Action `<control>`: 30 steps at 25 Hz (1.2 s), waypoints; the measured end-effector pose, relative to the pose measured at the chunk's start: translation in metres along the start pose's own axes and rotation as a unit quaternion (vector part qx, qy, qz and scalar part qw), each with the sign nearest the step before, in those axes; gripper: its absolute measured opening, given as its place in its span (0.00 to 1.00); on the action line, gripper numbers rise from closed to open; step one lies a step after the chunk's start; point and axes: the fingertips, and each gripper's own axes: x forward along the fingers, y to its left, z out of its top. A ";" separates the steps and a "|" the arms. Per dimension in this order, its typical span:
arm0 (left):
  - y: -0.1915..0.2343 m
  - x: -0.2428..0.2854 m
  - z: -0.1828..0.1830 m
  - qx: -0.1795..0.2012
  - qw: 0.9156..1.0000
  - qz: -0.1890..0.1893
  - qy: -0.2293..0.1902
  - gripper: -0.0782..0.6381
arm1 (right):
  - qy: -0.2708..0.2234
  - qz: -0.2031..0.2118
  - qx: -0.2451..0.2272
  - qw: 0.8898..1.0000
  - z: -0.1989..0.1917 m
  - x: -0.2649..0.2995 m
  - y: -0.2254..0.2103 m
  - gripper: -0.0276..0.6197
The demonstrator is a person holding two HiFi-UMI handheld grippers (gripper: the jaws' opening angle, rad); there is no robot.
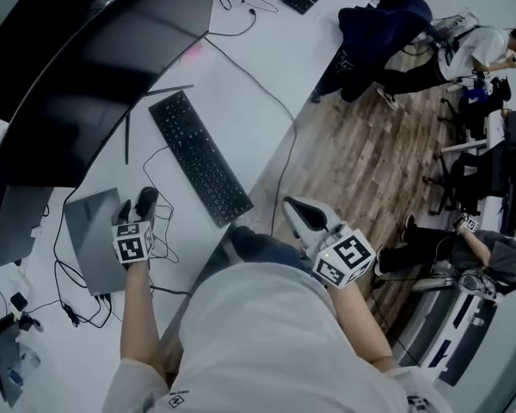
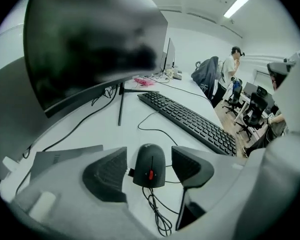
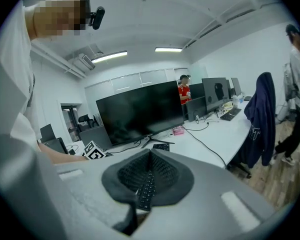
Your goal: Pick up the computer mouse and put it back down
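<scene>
White desktop (image 1: 258, 67) meets wood-plank flooring (image 1: 361, 153) in the head view of an open office. A wide, curved, glossy black monitor (image 1: 95, 67) arcs over the desk's far side. A slim black keyboard (image 1: 199, 157) lies at a slant in front of it, and a flat grey laptop (image 1: 90, 235) sits closed near the desk's left end. The left gripper (image 1: 136, 206), held on a bare forearm, hovers over the desk just beside the laptop. The right gripper (image 1: 305, 218), smooth grey plastic, hangs off the desk edge in front of the person's pale shirt.

From the left gripper view, the computer mouse (image 2: 150, 165) rests on the desktop, a rounded matte-black shell with a red scroll wheel (image 2: 151, 174). It lies between the claw's two spread jaws, with a sliver of white desk showing on either side, so neither pad presses it. The pads (image 2: 110, 171) are dark, wedge-shaped and finely ribbed. A thin black cable (image 2: 157, 211) curls in loose loops from the mouse toward the camera.

From the right gripper view, that claw's dark, dimpled pads (image 3: 132, 176) are pressed together at the tips and pinch nothing; keyboard keys show through the narrow slit below them. A navy jacket (image 3: 257, 119) drapes over a chair at the desk's end.
</scene>
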 end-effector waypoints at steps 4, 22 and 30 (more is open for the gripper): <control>0.003 -0.028 0.018 -0.006 0.999 0.014 -0.046 0.41 | 0.004 0.032 -0.008 0.999 0.004 0.015 0.010 0.05; -0.006 -0.166 0.080 -0.058 0.967 0.050 -0.244 0.12 | 0.024 0.189 -0.048 0.980 0.022 0.090 0.072 0.05; -0.012 -0.205 0.078 -0.069 0.959 0.068 -0.268 0.12 | 0.035 0.259 -0.070 0.963 0.026 0.120 0.112 0.05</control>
